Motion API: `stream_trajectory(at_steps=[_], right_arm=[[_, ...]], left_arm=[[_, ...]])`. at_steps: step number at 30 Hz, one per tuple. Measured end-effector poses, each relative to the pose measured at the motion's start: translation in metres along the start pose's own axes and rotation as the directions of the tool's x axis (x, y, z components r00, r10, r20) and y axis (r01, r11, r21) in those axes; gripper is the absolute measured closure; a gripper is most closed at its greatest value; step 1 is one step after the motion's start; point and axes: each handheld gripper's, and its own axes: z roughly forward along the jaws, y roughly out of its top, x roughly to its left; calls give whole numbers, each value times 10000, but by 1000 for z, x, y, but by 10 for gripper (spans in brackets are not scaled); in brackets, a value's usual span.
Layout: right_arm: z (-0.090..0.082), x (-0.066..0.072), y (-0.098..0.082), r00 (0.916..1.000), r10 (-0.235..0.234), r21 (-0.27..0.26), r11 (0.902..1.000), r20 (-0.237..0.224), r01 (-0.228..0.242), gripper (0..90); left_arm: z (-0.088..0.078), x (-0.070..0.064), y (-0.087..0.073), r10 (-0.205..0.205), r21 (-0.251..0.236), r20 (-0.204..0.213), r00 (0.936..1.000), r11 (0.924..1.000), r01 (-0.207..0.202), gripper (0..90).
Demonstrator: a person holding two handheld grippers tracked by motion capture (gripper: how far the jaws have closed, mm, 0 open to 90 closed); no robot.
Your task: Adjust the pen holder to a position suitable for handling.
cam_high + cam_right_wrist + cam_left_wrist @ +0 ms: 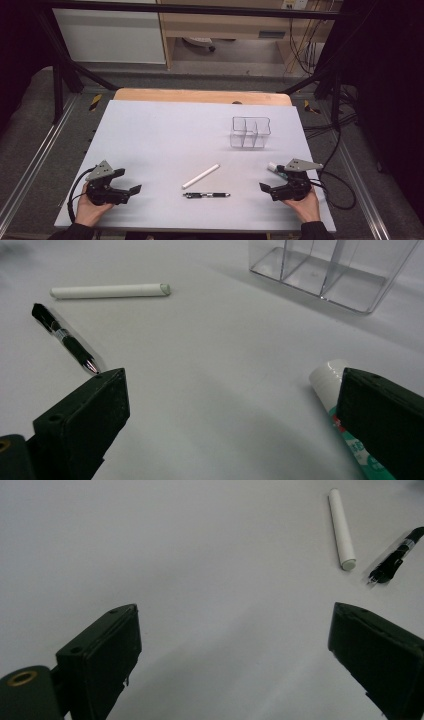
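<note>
High view: my left tongs and right tongs rest on the tabletop, both apart, empty. White stick and black pen lie between them.

Left gripper view: stick and pen ahead right.

Right gripper view: tube beside my right jaw (not gripped), clear organizer beyond.

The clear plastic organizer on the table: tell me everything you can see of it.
The clear plastic organizer is a see-through box with an open top, split by inner walls into several compartments; how many is hard to tell. It looks like hard acrylic and appears empty. It stands upright on the pale table, toward the far right, beyond the white marker and black pen. Nothing touches it but the table; both grippers are well short of it.
</note>
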Motion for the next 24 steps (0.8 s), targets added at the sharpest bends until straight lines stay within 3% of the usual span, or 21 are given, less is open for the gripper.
stream_trajectory(at_steps=[14, 24], right_arm=[[5, 10, 16, 9977, -657, 33, 9978, 137, 657, 14], [8, 16, 29, 9909, -1292, 187, 9915, 370, 1286, 14]], left_arm=[[1, 0, 0, 34, 56, -72, 10000, 10000, -33, 67], [2, -1, 0, 56, 116, -60, 10000, 9999, -55, 67]])
